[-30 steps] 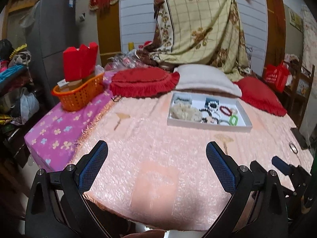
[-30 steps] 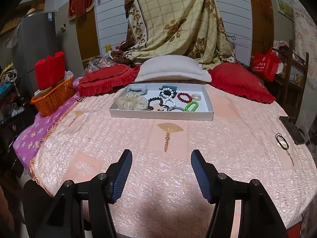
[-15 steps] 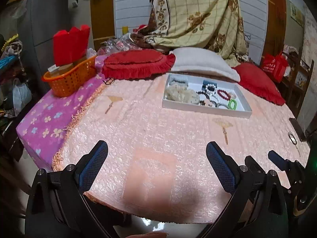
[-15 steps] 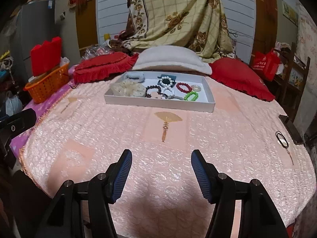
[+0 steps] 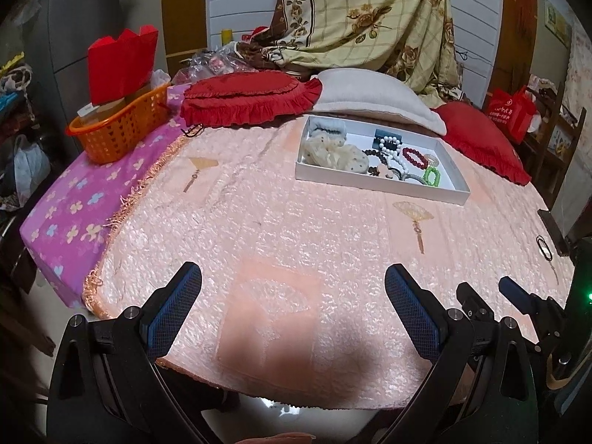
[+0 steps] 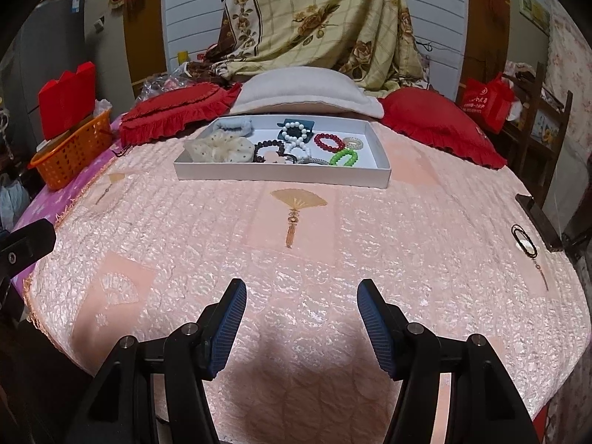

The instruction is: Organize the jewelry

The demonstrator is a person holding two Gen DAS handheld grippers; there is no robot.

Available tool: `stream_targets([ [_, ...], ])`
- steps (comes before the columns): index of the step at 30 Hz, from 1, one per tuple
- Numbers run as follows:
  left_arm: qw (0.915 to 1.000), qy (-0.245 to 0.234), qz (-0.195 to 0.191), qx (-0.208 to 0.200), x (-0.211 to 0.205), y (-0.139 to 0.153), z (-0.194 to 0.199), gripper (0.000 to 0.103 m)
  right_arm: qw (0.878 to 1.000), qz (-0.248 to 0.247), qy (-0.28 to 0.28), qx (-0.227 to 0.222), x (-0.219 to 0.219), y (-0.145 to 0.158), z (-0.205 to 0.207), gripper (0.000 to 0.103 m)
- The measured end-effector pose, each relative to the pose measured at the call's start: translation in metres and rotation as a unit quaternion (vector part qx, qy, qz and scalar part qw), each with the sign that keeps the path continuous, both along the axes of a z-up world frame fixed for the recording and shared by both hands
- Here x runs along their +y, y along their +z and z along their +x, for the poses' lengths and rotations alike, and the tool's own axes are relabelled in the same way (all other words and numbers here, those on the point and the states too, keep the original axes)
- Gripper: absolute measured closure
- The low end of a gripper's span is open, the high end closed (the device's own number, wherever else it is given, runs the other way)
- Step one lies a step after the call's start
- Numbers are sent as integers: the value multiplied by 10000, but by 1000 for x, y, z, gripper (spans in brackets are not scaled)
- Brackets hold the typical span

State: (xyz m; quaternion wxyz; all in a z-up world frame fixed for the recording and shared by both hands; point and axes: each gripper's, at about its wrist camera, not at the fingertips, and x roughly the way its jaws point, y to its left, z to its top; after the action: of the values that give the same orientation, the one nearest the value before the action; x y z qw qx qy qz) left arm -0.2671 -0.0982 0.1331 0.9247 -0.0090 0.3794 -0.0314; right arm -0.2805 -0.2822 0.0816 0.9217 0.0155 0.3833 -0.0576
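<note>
Both my tools are released and carry nothing. My left gripper has its jaws spread wide above the near edge of the bed; my right gripper is also parted, a bit narrower, over the pink quilt. The right one also shows at the right edge of the left view.

Step in hand, as I judge it: approach, nothing picked yet. One stray piece, a black cord necklace with a pale pendant, lies on the quilt far right, well apart from the tray and near a dark flat object at the bed edge. Probably that goes into the tray. To do it well I'd bring the right gripper over, come down low with jaws either side of the cord, pinch the cord and not the pendant, and lift slowly, since the quilt is soft and puckered and thin cord can sink into it.

Further out, the white tray sits mid-bed with a cream scrunchie, white bead bracelet, red bead bracelet and green ring bracelet, plus dark beads, partly overlapping.

Behind it: a grey pillow, red frilled cushions either side, an orange basket on a purple flowered sheet at left, and a floral blanket draped over something against the white slatted wall. Cluttered room, dim.
</note>
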Motion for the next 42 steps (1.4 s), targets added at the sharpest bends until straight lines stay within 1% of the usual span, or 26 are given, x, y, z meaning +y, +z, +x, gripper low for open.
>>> stream_targets([
  [7,10000,4,-21,1,1,0,0,3,9999,-92,43,2,6,-1,-1,43],
  [16,9999,-53,26,99,-5,-6,-3,3,9999,-123,-105,59,-1,-3,0,43],
  [20,9999,-54,64,148,-7,-10,-4,3,9994,-248,-207,91,-3,-4,0,43],
  [25,9997,-38,91,218,-9,-15,-3,3,9977,-544,-337,230,-4,-12,0,42],
  [27,9996,-50,113,247,-10,-17,-2,3,9965,-701,-384,229,-4,-13,-1,38],
  [29,9995,-75,122,283,-12,-20,-1,3,9961,-772,-392,187,-4,-13,-2,35],
  [33,9991,-101,181,364,-16,-26,2,3,9965,-753,-349,103,-3,-12,-2,35],
  [42,9979,-128,244,582,-23,-41,11,3,9977,-529,-402,111,-12,-22,3,35],
])
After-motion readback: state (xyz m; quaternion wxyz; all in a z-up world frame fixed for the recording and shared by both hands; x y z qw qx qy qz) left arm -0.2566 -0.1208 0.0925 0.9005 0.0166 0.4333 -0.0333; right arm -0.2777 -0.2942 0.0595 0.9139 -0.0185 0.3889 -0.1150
